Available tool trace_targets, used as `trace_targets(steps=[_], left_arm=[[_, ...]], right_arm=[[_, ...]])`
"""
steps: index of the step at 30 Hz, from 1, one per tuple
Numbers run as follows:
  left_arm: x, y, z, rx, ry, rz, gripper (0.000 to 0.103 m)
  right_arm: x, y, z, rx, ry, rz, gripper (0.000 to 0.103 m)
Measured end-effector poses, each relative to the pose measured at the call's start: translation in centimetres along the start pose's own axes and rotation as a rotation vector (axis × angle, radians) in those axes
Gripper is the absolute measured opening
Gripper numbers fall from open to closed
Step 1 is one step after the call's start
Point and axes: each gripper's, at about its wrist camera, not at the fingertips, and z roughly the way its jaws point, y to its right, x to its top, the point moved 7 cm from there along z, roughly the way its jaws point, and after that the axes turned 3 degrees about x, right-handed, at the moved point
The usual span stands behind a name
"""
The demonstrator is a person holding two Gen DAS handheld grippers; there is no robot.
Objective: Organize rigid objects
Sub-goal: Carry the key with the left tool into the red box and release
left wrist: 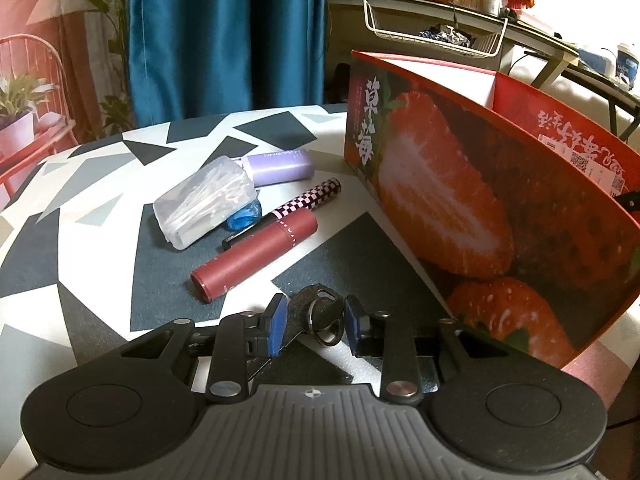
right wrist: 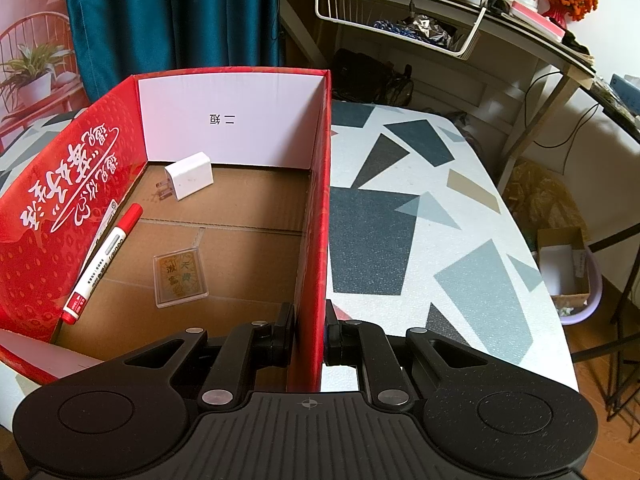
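A dark key on a ring (left wrist: 318, 312) lies on the patterned table (left wrist: 100, 240), and my left gripper (left wrist: 314, 322) is shut on it, its blue pads touching both sides. Beyond it lie a dark red tube (left wrist: 256, 248), a checkered pen (left wrist: 304, 204), a purple tube (left wrist: 280, 166) and a clear case of cotton swabs (left wrist: 208, 204). To the right stands the red strawberry box (left wrist: 460, 200). My right gripper (right wrist: 310, 332) is shut on the box's right wall (right wrist: 316, 200). Inside the box lie a white plug (right wrist: 190, 176), a red marker (right wrist: 104, 260) and a clear card case (right wrist: 180, 276).
A small blue object (left wrist: 244, 216) peeks out from under the swab case. A teal curtain (left wrist: 224, 40) hangs behind the table. A cluttered desk with a white wire basket (right wrist: 400, 28) stands at the back right. The table's right edge (right wrist: 552, 280) drops to the floor.
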Motion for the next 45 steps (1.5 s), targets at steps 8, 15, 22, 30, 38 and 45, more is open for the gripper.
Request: trace_targets(steps=[8, 15, 22, 30, 38, 45], left_arm=[[1.8, -0.4, -1.0, -0.001, 0.044, -0.001, 0.033], [4.1, -0.2, -2.1, 0.0, 0.098, 0.01, 0.033], [7.5, 0.3, -3.7, -0.024, 0.156, 0.012, 0.033], [11.5, 4.1, -5.3, -0.11, 0.233, 0.082, 0.033], [12.8, 9.2, -3.2, -0.181, 0.24, 0.163, 0.033], [12.0, 11.0, -1.2, -0.22, 0.195, 0.196, 0.033]], right_arm=[[0.0, 0.0, 0.0, 0.0, -0.001, -0.001, 0.012], [0.0, 0.0, 0.0, 0.0, -0.003, -0.003, 0.012], [0.0, 0.0, 0.0, 0.0, -0.003, -0.001, 0.012], [0.0, 0.0, 0.0, -0.001, -0.003, -0.002, 0.012], [0.0, 0.0, 0.0, 0.0, -0.004, -0.001, 0.012], [0.0, 0.0, 0.1, 0.001, -0.004, -0.001, 0.012]])
